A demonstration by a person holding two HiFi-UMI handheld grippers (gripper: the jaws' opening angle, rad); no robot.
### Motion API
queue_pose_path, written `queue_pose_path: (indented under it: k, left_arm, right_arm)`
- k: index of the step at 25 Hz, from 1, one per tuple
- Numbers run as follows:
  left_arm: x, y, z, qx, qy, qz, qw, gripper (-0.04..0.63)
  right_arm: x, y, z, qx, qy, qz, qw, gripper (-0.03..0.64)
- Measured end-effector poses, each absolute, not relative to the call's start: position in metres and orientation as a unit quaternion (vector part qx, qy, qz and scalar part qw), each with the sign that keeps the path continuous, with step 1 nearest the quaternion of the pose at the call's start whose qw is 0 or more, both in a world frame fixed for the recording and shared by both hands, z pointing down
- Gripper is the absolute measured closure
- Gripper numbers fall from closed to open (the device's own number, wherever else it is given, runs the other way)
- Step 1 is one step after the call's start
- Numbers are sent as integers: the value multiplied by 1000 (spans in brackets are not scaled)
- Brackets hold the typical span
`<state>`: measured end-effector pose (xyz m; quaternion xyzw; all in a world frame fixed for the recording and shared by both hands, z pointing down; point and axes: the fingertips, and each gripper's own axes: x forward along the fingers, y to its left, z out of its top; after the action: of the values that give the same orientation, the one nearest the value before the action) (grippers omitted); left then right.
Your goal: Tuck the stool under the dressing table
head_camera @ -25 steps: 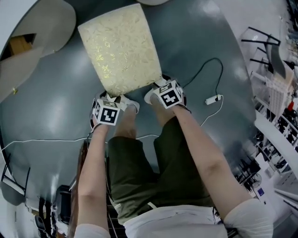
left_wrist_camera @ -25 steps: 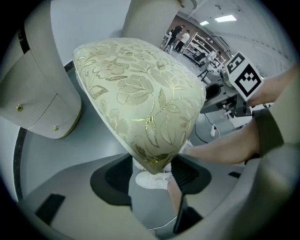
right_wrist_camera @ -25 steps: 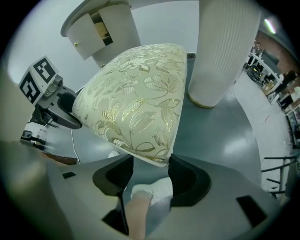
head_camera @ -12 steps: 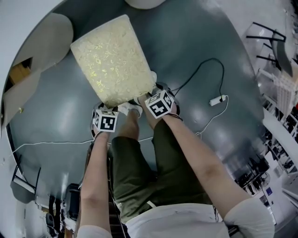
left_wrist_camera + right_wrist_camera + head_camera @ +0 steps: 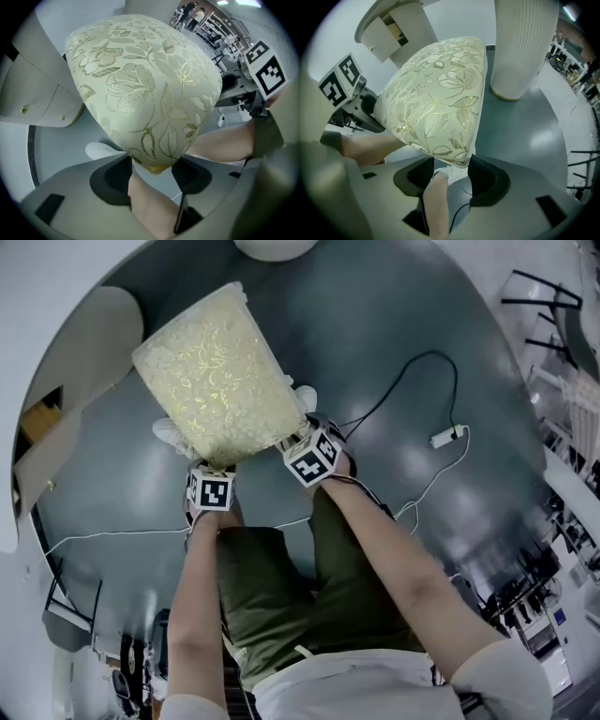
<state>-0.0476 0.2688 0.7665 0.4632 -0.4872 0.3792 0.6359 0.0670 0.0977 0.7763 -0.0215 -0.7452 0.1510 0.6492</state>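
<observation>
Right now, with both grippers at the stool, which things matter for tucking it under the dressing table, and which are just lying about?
Part of the job:
- stool, clamped at its near corners by the left gripper and the right gripper
- dressing table

Just lying about:
- black cable on the floor
- white power strip
- ribbed white column

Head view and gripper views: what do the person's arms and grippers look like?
The left gripper and right gripper each have a pale grey moulded body with black ribbed jaw pads and carry a white cube printed with black square markers. The arms are bare below short white sleeves; olive shorts are worn.
</observation>
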Motion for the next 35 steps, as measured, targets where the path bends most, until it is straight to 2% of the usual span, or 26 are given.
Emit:
queue_pose_path:
  k: [12,17,35]
  left_arm:
    - [-52,271,768,460,-445,407,651,337]
    - [-77,254,768,460,-431,405,663,336]
    - [-170,215,768,478,-443,446,613,336]
  right_arm:
    - [64,94,776,18,-743,159,650,383]
    - [35,75,776,42,-751,161,639,384]
    - [-47,43,773,166,-776,205,572,413]
